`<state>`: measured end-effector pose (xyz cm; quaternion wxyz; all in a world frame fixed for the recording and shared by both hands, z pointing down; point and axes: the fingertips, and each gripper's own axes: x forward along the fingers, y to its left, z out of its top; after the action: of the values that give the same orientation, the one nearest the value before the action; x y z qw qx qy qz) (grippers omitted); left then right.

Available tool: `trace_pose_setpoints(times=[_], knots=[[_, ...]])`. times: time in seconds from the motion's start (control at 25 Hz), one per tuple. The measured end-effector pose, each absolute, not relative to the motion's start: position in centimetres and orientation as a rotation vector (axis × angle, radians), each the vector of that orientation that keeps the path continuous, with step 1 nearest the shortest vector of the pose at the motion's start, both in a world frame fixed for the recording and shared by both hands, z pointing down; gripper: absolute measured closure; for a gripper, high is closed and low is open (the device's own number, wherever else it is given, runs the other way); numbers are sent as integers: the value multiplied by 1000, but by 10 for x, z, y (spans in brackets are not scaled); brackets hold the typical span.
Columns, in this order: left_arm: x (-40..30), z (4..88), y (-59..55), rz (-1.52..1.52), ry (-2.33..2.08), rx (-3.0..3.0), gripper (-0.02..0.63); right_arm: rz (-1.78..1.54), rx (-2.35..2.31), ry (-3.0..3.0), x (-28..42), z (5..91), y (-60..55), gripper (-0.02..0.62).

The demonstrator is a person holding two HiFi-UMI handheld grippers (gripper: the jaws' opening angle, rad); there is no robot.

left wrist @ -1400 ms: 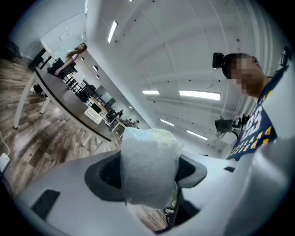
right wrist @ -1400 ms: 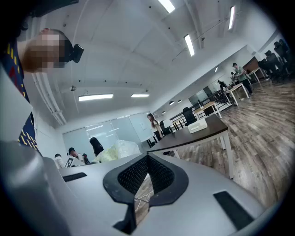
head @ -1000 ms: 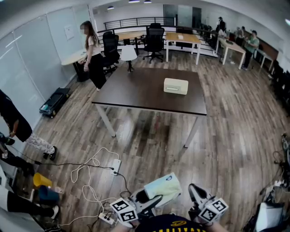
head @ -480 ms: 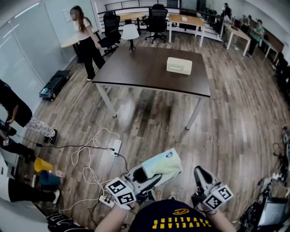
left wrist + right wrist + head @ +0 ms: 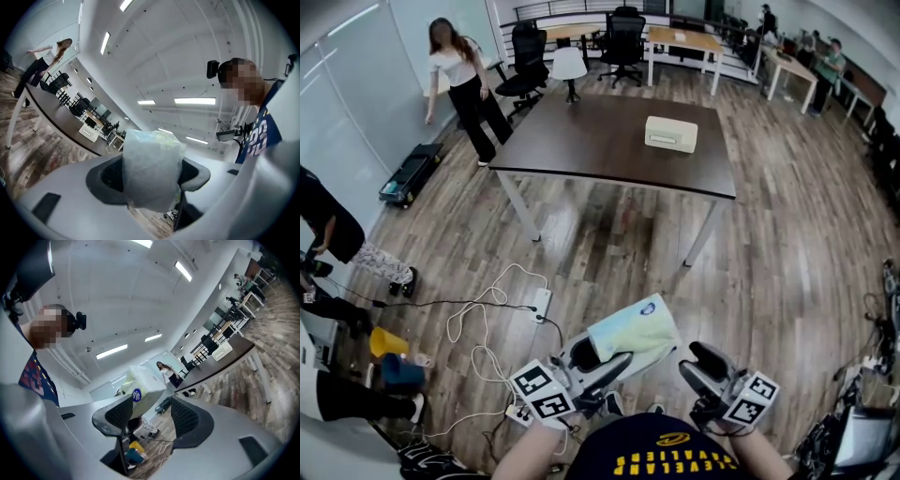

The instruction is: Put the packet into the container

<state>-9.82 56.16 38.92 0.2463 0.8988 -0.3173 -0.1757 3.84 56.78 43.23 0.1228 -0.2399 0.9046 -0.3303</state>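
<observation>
A pale green and white plastic packet (image 5: 630, 334) sits clamped in my left gripper (image 5: 602, 364), low in the head view, above the wooden floor. In the left gripper view the packet (image 5: 151, 169) fills the gap between the two dark pads, and the left gripper (image 5: 152, 177) is shut on it. My right gripper (image 5: 697, 362) is just to the packet's right; its jaws have just been opening and nothing lies between them. Past the right gripper (image 5: 152, 414), the packet (image 5: 141, 379) shows beyond its left pad. The cream container (image 5: 670, 134) rests on the dark table (image 5: 581, 150), far ahead.
White and black cables with a power strip (image 5: 540, 306) trail over the floor at the left. A person (image 5: 461, 86) stands by the table's far left corner. Another person (image 5: 328, 239) crouches at the left edge near yellow and blue items (image 5: 386, 345). Office chairs and desks fill the back.
The right gripper's jaws have parted from shut to open and it has turned toward the packet. The left gripper has risen a little with the packet. The standing person has stepped left.
</observation>
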Motion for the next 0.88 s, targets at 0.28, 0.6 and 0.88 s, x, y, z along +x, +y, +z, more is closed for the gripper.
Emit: trace_pose_setpoints(times=[0.28, 0.6, 0.88], knots=[[-108, 382, 557, -457, -781, 2530, 324, -917, -631, 2655, 16, 420, 554, 326], [-126, 392, 540, -455, -712, 2524, 322, -793, -612, 2804, -4, 414, 546, 308], [-116, 401, 494, -409, -727, 2509, 322, -835, -633, 2781, 10, 431, 500, 308]])
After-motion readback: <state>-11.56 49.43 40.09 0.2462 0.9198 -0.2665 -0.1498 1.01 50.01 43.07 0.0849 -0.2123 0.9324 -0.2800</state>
